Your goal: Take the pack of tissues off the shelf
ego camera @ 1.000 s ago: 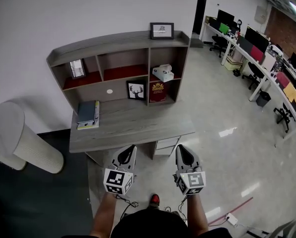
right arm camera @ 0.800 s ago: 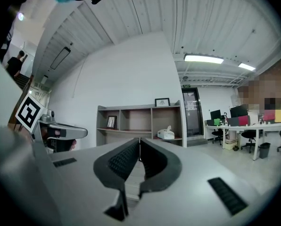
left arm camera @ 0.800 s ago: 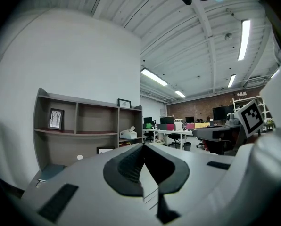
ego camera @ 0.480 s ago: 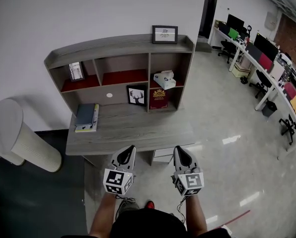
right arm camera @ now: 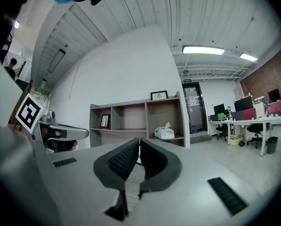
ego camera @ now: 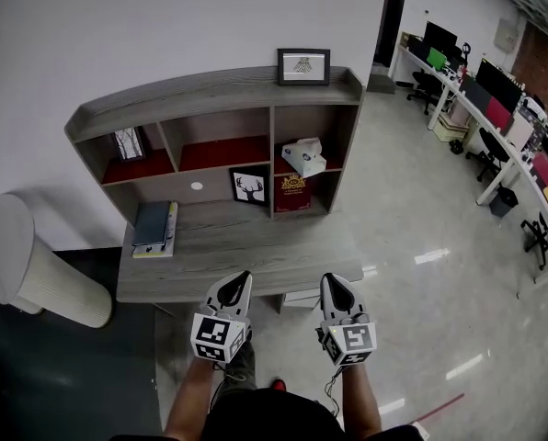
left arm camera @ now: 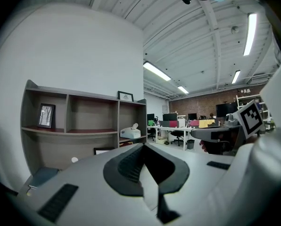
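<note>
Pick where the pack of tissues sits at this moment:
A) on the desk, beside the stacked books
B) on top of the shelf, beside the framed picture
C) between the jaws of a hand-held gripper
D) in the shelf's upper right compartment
D: the pack of tissues rests inside the upper right compartment of the shelf, below the top board.

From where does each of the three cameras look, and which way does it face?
Head view: on the person's head, steeply down at desk and shelf; forearms, left gripper, right gripper show.
Left gripper view: on the left gripper, forward toward the shelf; its shut jaws show.
Right gripper view: on the right gripper, likewise; its shut jaws show.
Shared: all show the pack of tissues.
</note>
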`<state>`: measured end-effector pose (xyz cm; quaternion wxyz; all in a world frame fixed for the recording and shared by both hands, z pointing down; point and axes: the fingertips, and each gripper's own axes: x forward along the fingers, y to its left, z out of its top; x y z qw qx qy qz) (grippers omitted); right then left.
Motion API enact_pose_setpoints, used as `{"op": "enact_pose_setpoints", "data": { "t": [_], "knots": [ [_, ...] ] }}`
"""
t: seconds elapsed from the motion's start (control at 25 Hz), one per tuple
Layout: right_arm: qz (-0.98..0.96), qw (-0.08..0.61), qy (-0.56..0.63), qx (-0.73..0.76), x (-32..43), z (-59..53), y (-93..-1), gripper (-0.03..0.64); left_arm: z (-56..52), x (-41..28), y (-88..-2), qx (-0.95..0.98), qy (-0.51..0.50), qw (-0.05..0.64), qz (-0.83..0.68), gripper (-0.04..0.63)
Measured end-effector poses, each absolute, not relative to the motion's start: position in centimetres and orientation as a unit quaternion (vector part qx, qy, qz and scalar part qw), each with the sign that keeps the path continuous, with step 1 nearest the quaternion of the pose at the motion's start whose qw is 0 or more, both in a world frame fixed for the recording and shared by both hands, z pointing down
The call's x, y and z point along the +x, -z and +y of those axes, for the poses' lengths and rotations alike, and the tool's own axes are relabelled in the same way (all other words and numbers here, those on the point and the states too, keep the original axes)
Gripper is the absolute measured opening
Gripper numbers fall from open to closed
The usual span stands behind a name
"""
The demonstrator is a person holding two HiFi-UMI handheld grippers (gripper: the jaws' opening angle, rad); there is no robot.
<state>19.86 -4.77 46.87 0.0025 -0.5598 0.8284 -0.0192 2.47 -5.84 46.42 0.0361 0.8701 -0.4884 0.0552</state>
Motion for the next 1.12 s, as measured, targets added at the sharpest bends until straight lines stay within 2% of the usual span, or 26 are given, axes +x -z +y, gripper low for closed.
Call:
{"op": "enact_pose_setpoints", "data": {
  "t": [0.56,1.12],
  "knots": [
    [0.788,-0.013,0.016,-0.616,19.3,-16.9,-45.8,0.032,-20.4,3.3,-46.1,0.906,-0.047,0.05,-0.418,0.008],
    [0.756,-0.031,0.023,-0.654,18.0,-24.4,-46.9,0.032,-28.7,2.7,-48.1,0.927,-0.052,0.065,-0.365,0.008]
  ]
}}
